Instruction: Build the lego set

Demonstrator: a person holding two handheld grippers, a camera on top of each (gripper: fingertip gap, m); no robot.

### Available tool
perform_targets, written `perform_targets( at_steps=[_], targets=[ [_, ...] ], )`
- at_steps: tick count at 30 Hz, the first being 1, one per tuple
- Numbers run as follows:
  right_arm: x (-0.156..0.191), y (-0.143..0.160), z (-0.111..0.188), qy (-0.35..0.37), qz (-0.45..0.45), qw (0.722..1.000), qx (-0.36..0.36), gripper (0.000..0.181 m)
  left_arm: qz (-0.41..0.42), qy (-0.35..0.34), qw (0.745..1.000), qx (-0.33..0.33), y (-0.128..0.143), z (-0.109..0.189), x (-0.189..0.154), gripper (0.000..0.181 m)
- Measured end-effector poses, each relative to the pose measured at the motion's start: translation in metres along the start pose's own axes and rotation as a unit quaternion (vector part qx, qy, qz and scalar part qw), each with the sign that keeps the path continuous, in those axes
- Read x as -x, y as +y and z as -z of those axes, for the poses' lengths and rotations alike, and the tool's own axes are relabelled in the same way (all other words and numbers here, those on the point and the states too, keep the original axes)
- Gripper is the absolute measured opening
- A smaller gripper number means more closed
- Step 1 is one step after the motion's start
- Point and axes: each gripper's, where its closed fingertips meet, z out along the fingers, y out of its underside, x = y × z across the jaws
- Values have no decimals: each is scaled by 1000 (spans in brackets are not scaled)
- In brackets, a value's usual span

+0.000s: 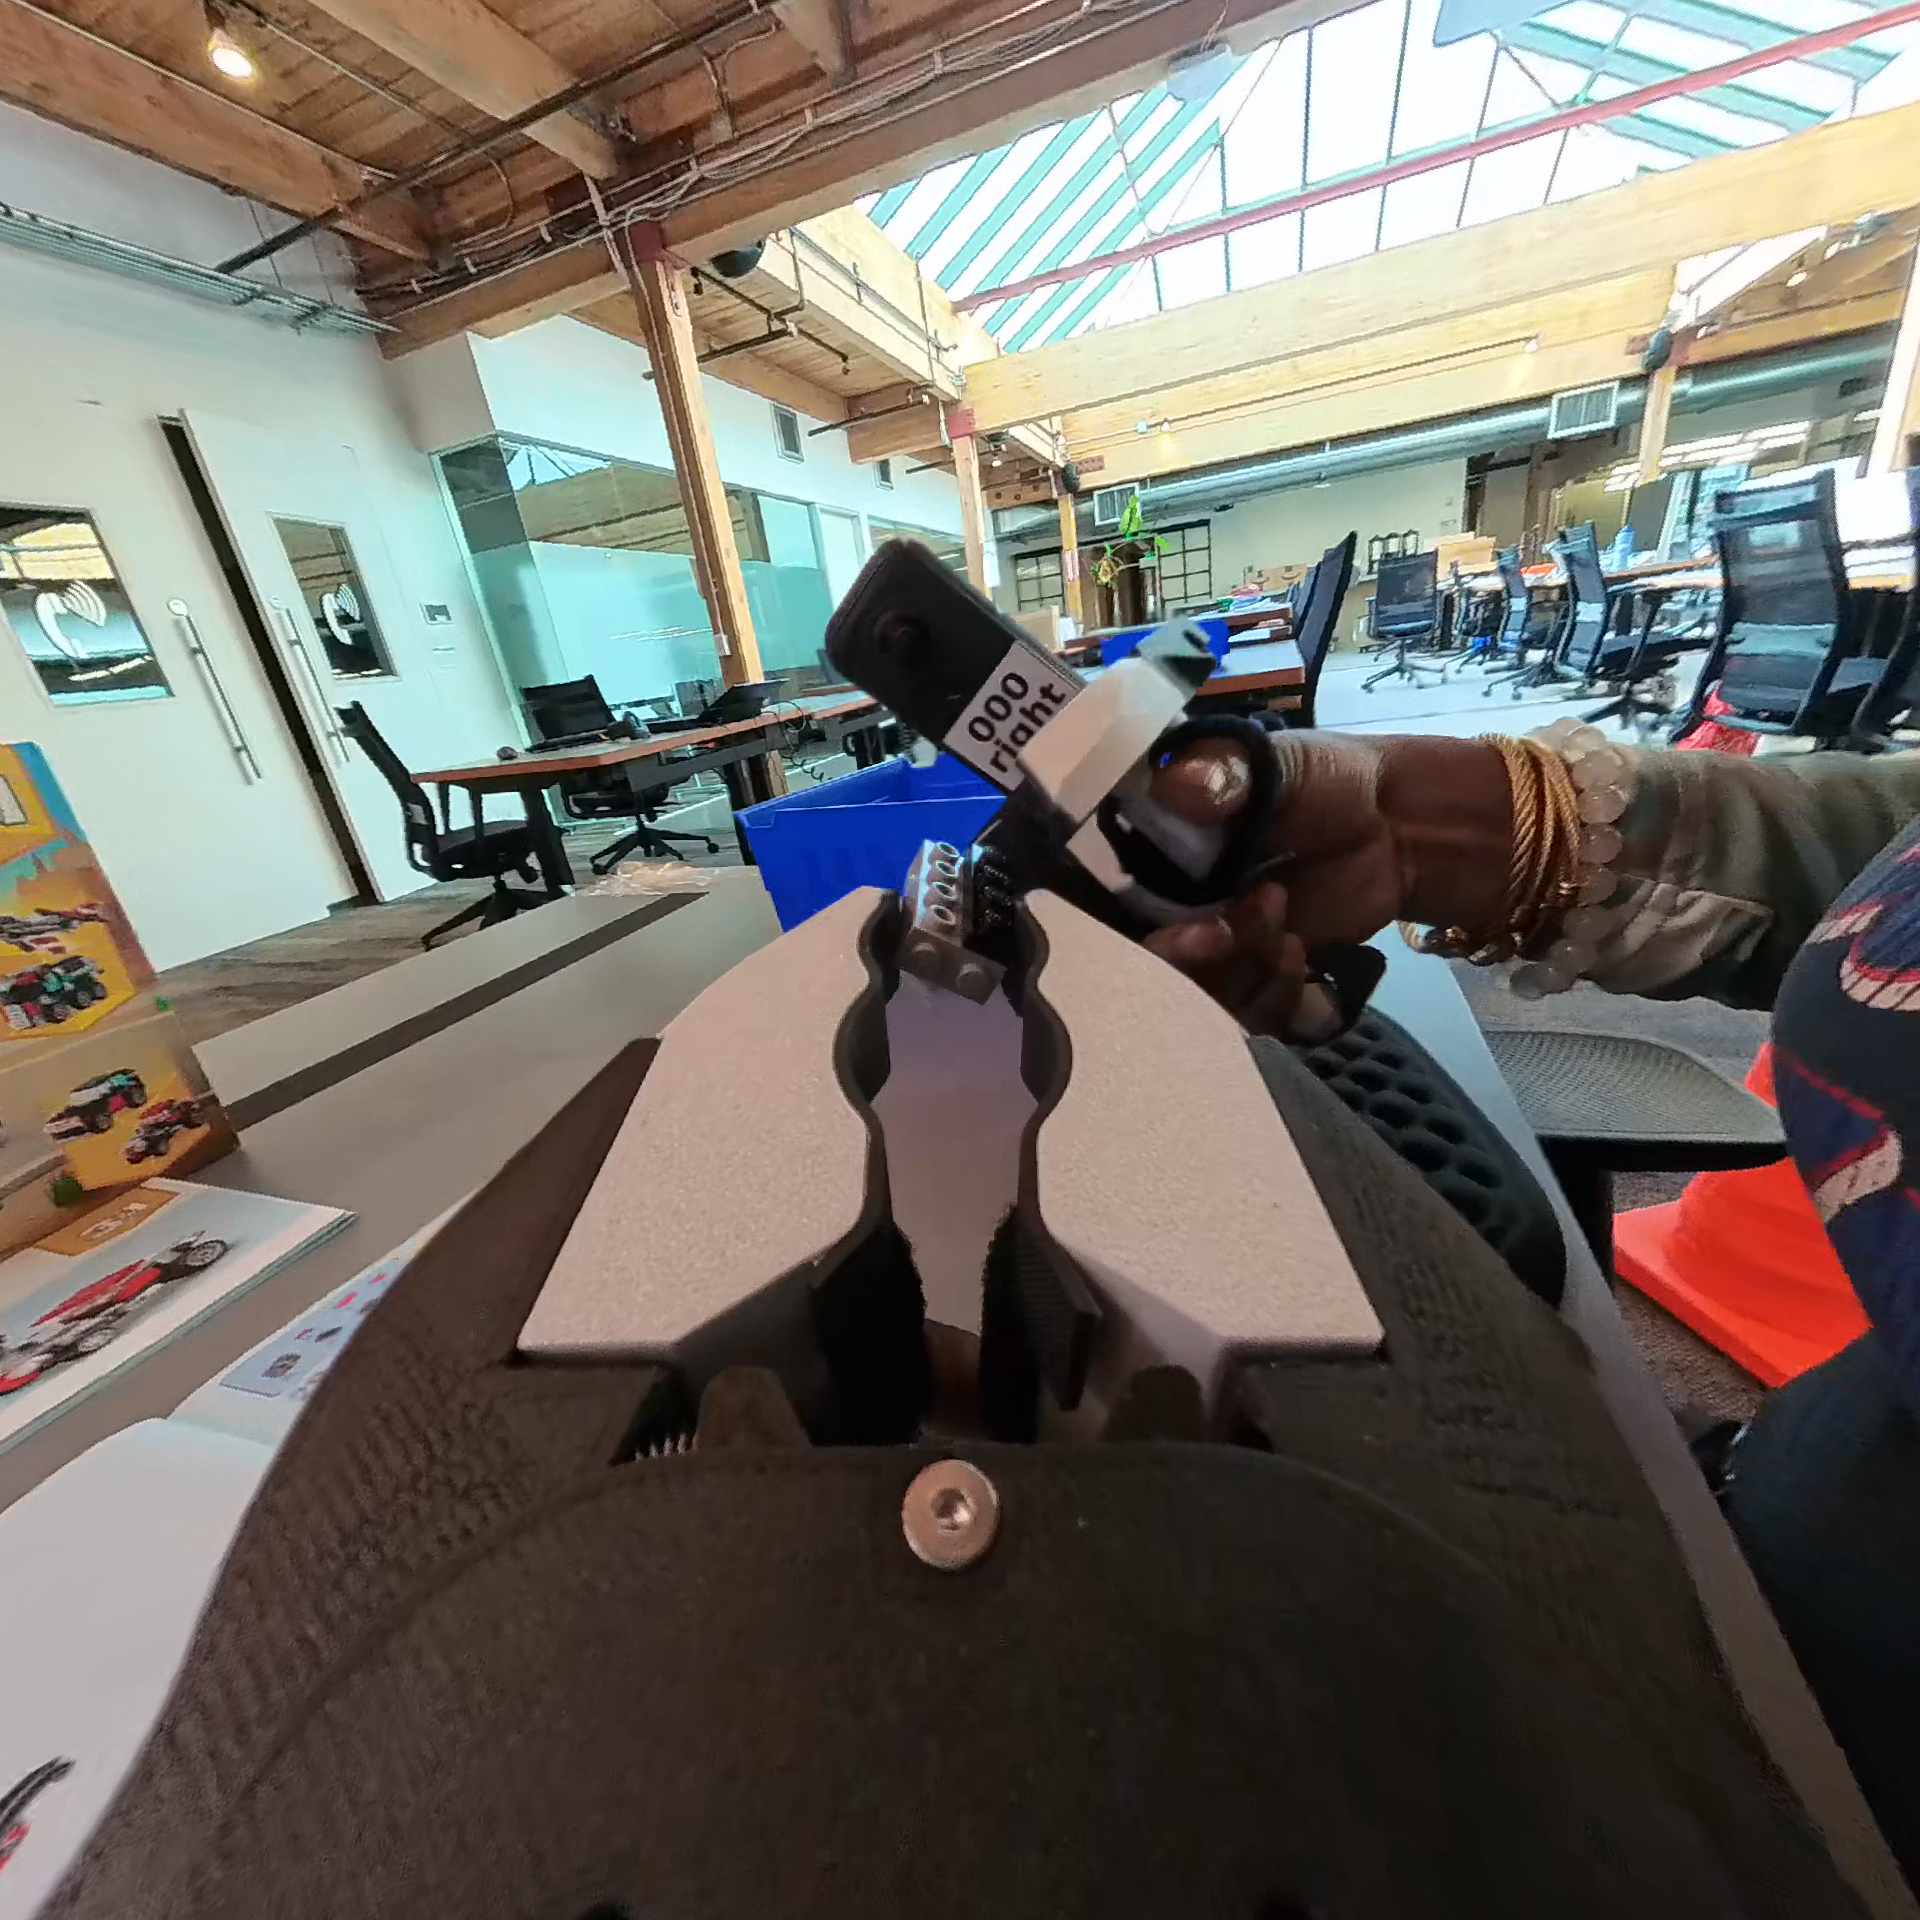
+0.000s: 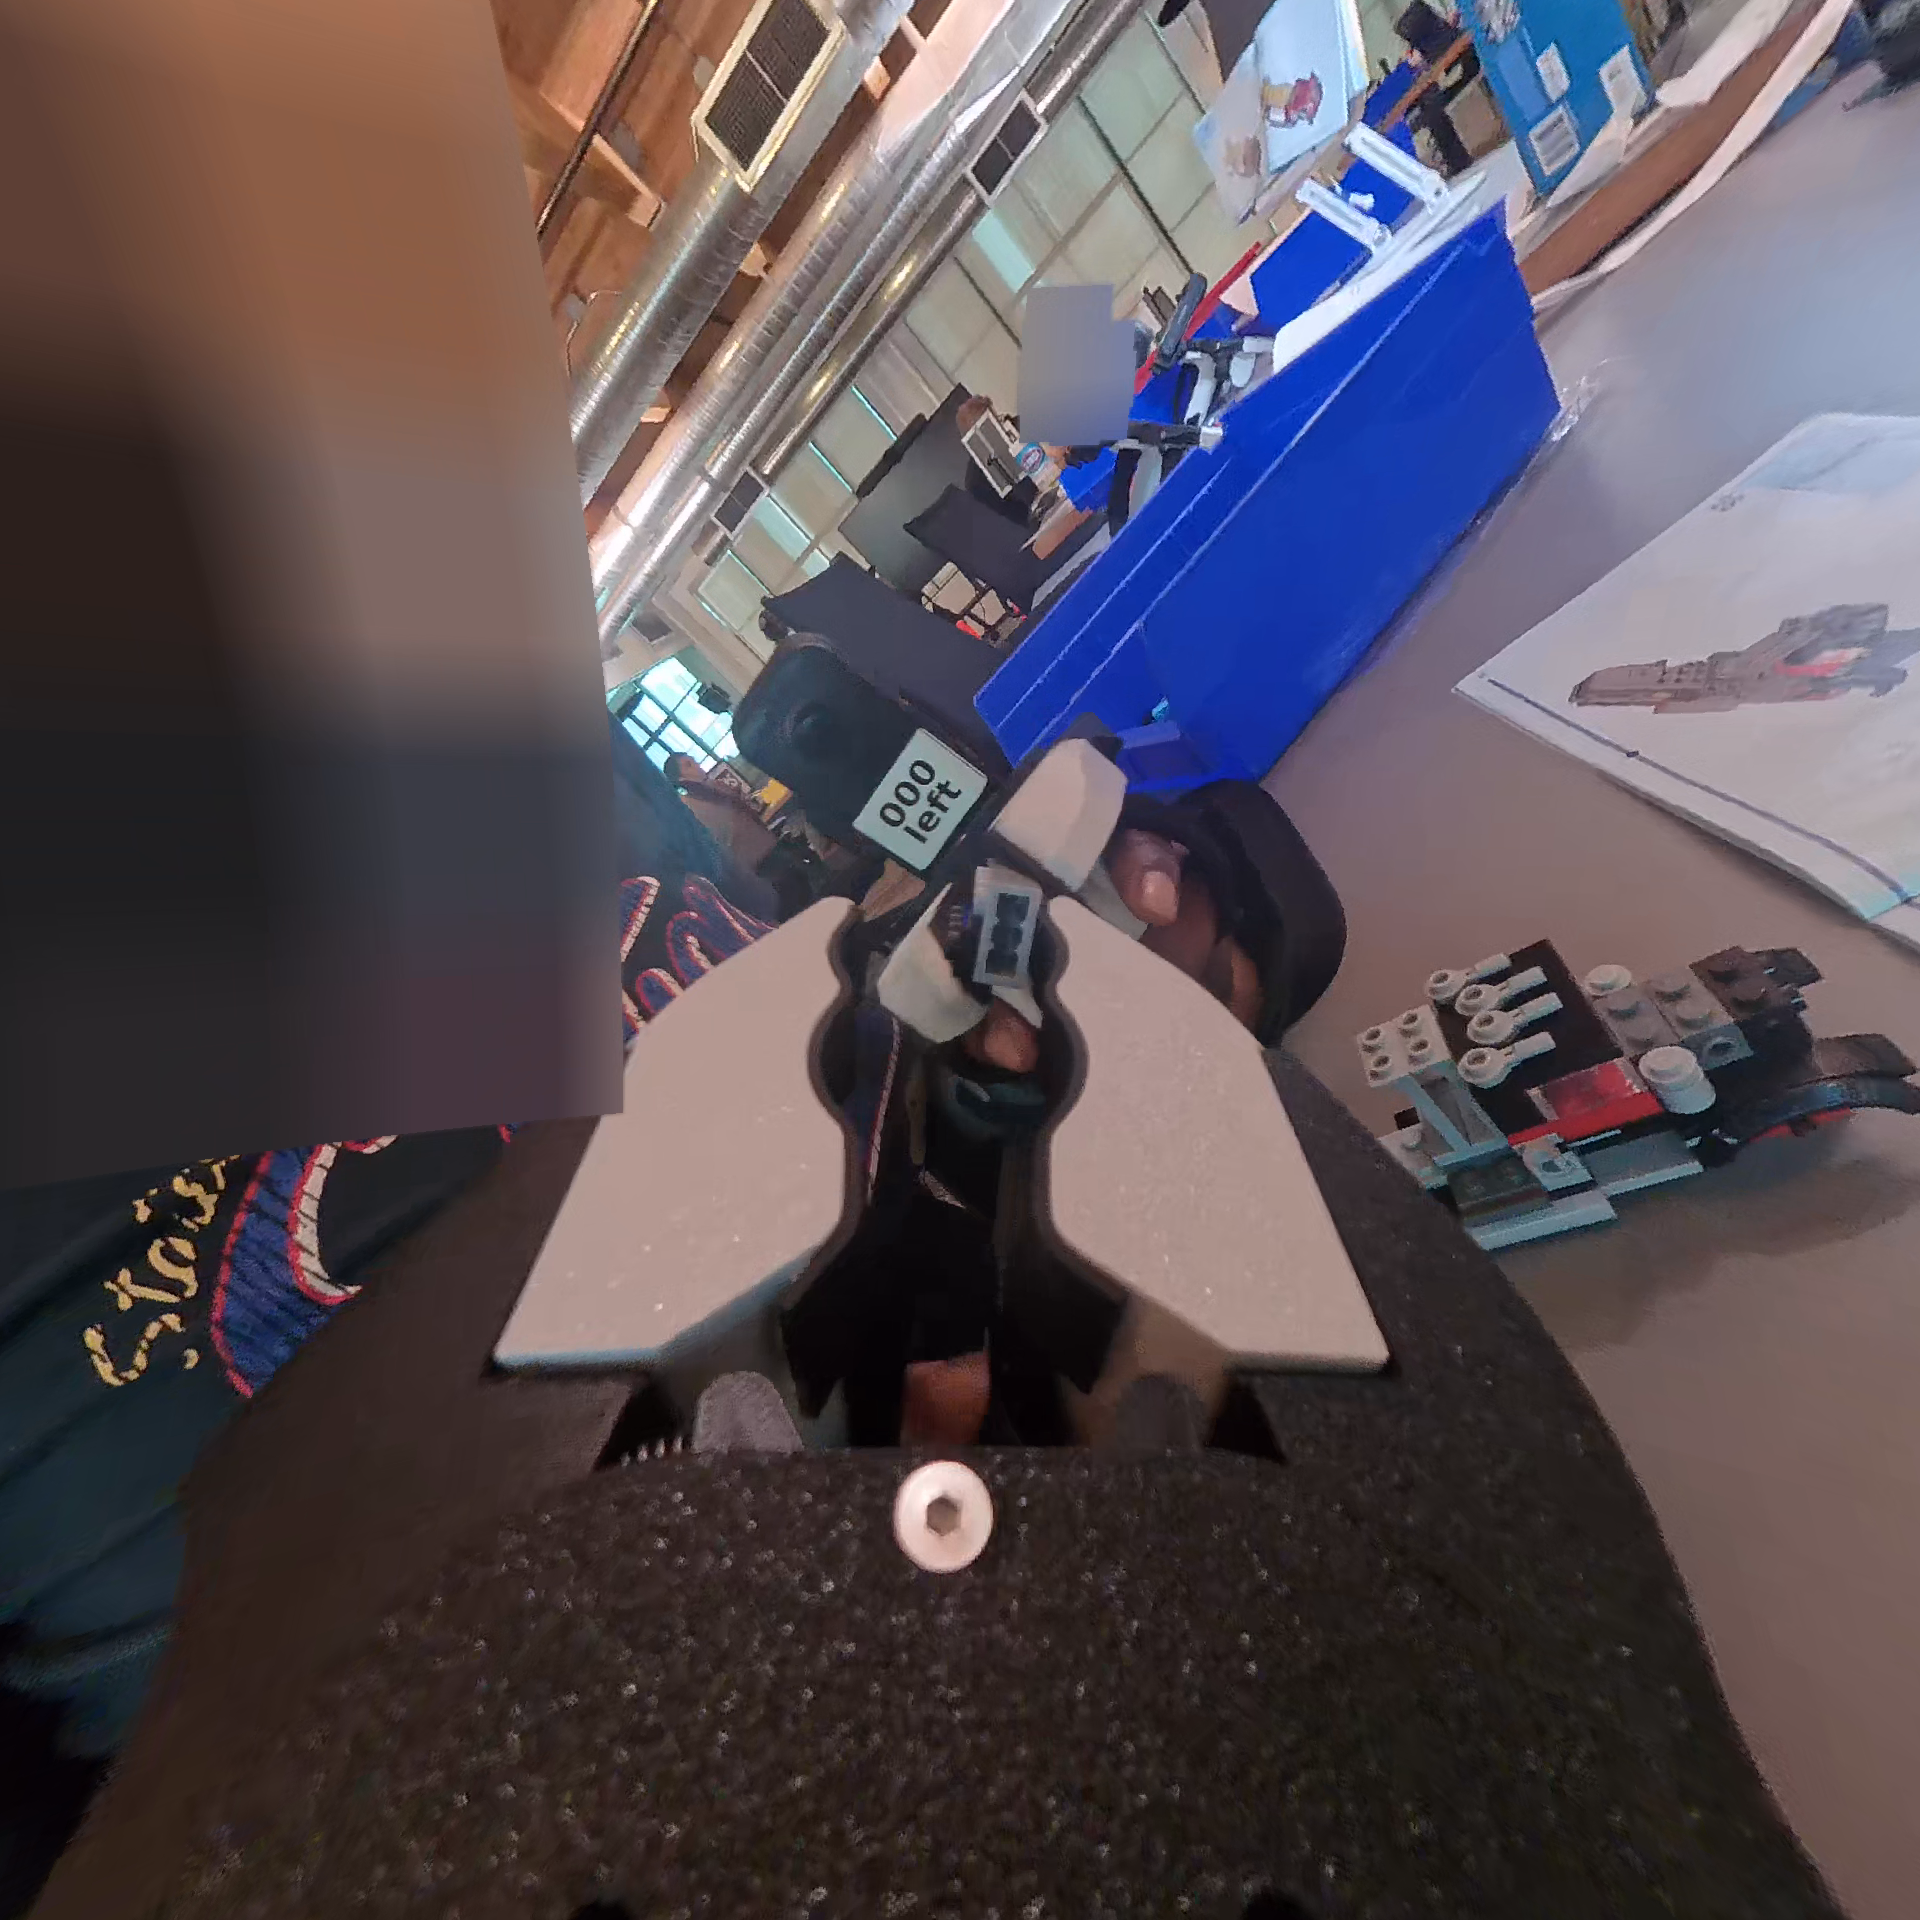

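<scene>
- The room was a big open office with a wooden beam ceiling, a skylight, white walls and glass rooms.
- Many black office chairs stood by long desks far back; they were too many and too small to count.
- The worktop was a flat grey surface with the building things on it.
- One blue bin stood on the worktop, behind the grippers.
- One lego box stood on the left side of the worktop, with toy car pictures on it.
- At least two instruction booklets lay flat: one booklet in front of the box, and one open booklet near the half-built model.
- One orange cone stood low down beside the worktop, next to a chair.
- One half-built lego model in grey, black and red sat on the worktop, just right of the right hand-held gripper.
- The left hand-held gripper was held up in the air, pinching a small grey lego piece at its tips.
- The right hand-held gripper met it tip to tip, its fingers pressed close around a dark piece that touched the grey one.
- One hand with gold and pale bead bracelets held the right hand-held gripper.
</scene>
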Motion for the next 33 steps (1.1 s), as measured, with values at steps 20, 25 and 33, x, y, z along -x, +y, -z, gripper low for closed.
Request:
perform_targets(
  at_steps=[20,25,33],
  targets=[
    [-8,6,13,3,4,1000,27,14,-88,-3,995,55,12,-8,-6,21],
    [-13,-8,11,30,35,999,7,15,-85,-24,994,67,9,-9,5,20],
    [-40,-45,21,293,259,921,-4,56,-112,-211,960,143,12,1,66,20]
  ],
)
